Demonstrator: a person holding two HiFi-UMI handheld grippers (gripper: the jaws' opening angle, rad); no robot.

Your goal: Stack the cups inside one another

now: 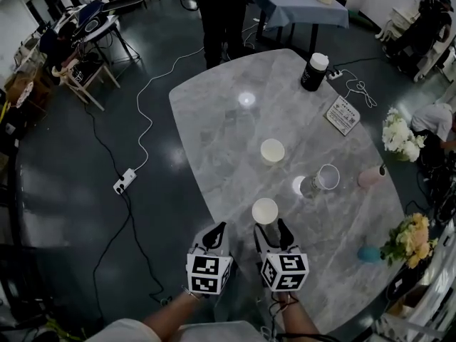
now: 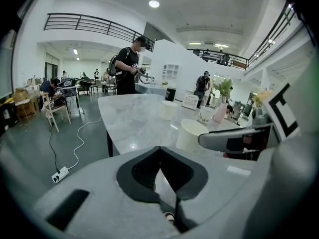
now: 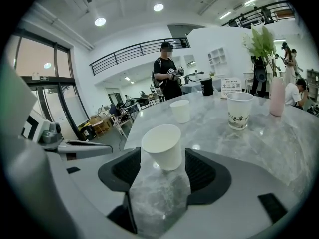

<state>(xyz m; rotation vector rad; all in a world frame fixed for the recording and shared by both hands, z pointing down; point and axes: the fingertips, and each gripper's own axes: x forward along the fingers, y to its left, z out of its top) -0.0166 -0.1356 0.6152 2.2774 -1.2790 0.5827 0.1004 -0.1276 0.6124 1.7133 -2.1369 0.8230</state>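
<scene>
With our left gripper point(image 1: 217, 230) closed and empty, we straddle the white paper cup point(image 1: 264, 210) by the near edge of the grey marble table point(image 1: 214, 120) with the right gripper point(image 1: 271, 228), jaws parted, for stacking.

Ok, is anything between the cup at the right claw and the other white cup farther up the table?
Nothing visible does. Only tabletop lies between the near white cup at the open right claw and the far white cup. The clear cup stands off to the right.

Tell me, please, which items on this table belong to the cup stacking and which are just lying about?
Job: near white paper cup; far white paper cup; clear printed plastic cup.
Lying about: black white-lidded tumbler; tall pink vase; white sign card.
</scene>
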